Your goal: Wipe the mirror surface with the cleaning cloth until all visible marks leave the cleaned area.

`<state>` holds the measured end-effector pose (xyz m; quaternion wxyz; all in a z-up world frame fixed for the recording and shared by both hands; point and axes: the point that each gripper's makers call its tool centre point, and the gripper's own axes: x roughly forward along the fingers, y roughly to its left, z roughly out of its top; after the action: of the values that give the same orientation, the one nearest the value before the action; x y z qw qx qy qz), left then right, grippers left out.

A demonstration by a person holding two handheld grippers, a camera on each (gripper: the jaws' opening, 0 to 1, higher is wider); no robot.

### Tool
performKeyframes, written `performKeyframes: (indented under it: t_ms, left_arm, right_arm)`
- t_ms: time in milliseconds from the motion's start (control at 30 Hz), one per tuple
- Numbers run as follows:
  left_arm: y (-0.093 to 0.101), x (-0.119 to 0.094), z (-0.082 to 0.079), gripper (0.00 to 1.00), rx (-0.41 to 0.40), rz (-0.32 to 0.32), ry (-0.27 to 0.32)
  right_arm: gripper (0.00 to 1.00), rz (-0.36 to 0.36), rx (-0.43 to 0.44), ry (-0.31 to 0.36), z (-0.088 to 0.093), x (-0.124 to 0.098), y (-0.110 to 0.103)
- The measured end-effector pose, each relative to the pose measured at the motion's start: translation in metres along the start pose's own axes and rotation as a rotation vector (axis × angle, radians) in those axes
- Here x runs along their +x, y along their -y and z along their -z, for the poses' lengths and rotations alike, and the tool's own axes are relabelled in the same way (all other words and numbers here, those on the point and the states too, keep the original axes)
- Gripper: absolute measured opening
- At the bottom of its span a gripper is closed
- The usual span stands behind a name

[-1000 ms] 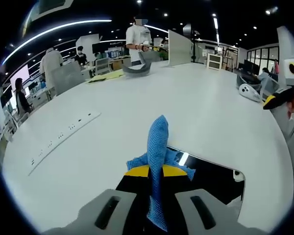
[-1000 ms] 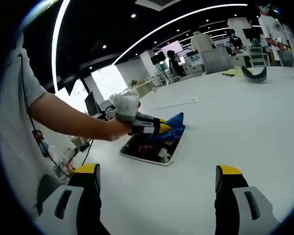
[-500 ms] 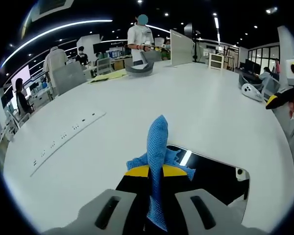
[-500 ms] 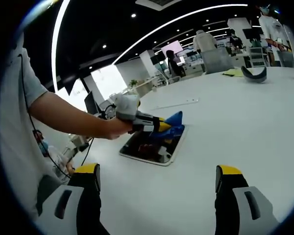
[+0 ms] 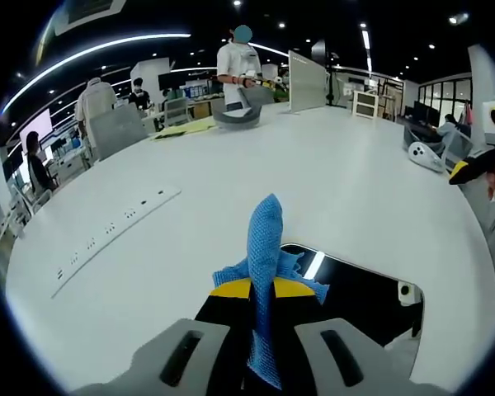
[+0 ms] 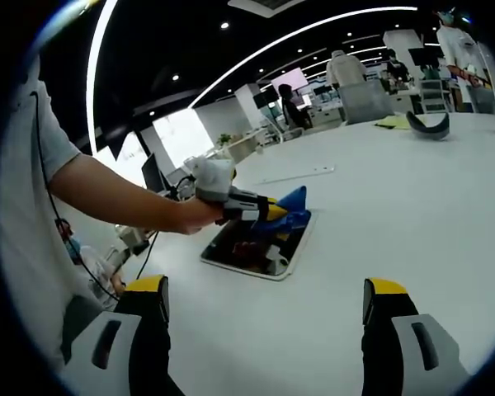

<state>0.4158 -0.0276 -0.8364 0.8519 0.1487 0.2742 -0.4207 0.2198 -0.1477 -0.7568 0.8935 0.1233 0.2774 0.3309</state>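
One blue cloth [image 5: 264, 247], pinched upright between the closed yellow-tipped jaws of the left gripper [image 5: 262, 290], sits over the near-left corner of the mirror [image 5: 359, 285], which lies flat on the white table [image 5: 231, 190]. In the right gripper view the person's hand [image 6: 194, 216] holds that gripper at the mirror's far edge, while the right gripper [image 6: 264, 301] hovers apart, jaws wide and empty. No brand, label or writing is legible anywhere.

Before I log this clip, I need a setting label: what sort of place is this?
Likely an open-plan office or lab: a broad white table, grey office chairs, long ceiling light strips, and people at desks behind.
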Motion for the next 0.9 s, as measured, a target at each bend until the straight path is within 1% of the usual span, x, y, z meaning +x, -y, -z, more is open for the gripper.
performKeyframes:
  t_ms: [900]
  left_arm:
    - [-0.0055,-0.0006,0.0004,0.05,-0.003,-0.012,-0.007]
  right_arm:
    - [0.97,-0.003,-0.002,-0.003,-0.0002,0.0002,-0.0007]
